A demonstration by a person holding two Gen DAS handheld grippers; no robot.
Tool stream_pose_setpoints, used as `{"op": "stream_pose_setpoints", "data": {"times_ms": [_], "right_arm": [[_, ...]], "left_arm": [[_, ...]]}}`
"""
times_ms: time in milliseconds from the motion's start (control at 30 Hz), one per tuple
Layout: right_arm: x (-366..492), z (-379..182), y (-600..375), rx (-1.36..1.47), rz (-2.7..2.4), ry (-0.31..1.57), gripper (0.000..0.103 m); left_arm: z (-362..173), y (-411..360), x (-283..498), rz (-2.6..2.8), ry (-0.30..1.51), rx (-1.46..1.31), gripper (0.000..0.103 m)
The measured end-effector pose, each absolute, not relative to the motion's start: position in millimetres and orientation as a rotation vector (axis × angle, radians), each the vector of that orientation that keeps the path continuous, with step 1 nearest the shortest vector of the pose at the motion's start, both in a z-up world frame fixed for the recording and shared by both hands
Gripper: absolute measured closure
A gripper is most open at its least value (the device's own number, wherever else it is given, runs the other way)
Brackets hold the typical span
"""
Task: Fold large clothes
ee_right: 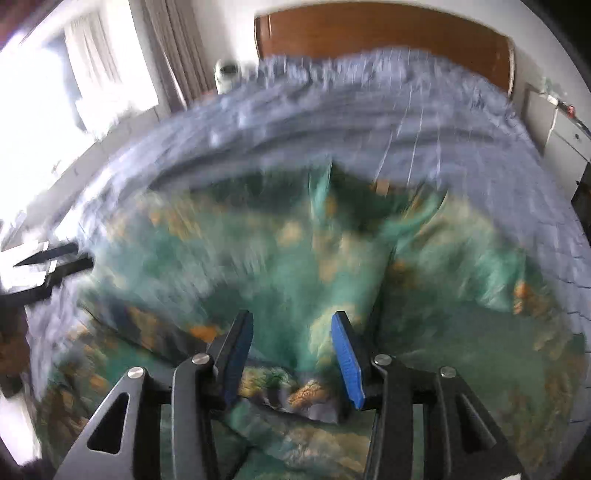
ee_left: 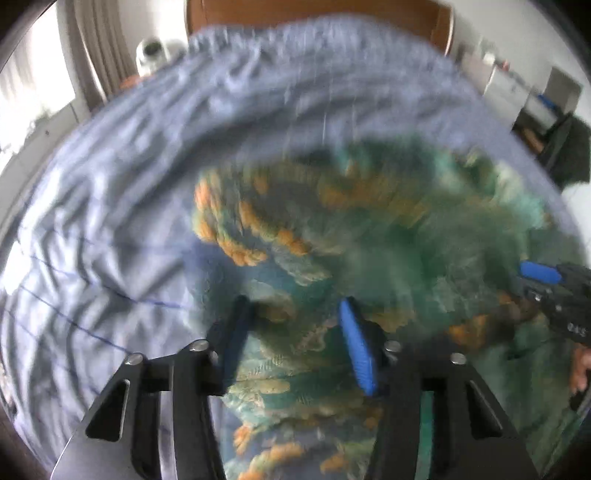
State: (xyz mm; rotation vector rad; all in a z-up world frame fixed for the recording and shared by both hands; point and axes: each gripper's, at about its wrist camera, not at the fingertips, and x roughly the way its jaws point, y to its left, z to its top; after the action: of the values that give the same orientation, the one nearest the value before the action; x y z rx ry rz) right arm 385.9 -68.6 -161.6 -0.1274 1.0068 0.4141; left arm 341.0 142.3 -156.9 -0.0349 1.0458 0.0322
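A large green garment [ee_left: 369,229] with an orange and cream pattern lies crumpled on a blue-grey bed sheet [ee_left: 110,203]. My left gripper [ee_left: 293,304] hangs over the garment's left part with its jaws apart and nothing pinched between the pads. The right gripper [ee_left: 543,273] shows at the right edge, with a hand [ee_left: 580,365] behind it. In the right wrist view the garment [ee_right: 258,258] fills the middle. My right gripper [ee_right: 291,317] stands open above a bunched fold, pads clear of the cloth. The left gripper [ee_right: 55,262] pokes in from the left edge. Both views are blurred.
The bed sheet [ee_right: 369,122] runs back to a wooden headboard [ee_right: 369,33]. A white jar-like object [ee_right: 227,74] stands beside the bed by a curtain [ee_right: 173,48] and a bright window. A pale cabinet [ee_right: 554,122] is at the right.
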Motion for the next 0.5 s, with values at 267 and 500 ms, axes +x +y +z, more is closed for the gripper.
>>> {"op": "stream_pose_setpoints", "data": {"times_ms": [267, 500], "right_arm": [[389.7, -196.4, -87.7, -0.022, 0.445, 1.043, 0.058], [392.6, -205.7, -77.2, -0.055, 0.428, 1.017, 0.058]], "left_arm": [[-175.8, 137.7, 328.7, 0.036, 0.997, 0.013, 0.052], [-120.9, 133.1, 355.9, -0.016, 0.913, -0.045, 0.052]]}}
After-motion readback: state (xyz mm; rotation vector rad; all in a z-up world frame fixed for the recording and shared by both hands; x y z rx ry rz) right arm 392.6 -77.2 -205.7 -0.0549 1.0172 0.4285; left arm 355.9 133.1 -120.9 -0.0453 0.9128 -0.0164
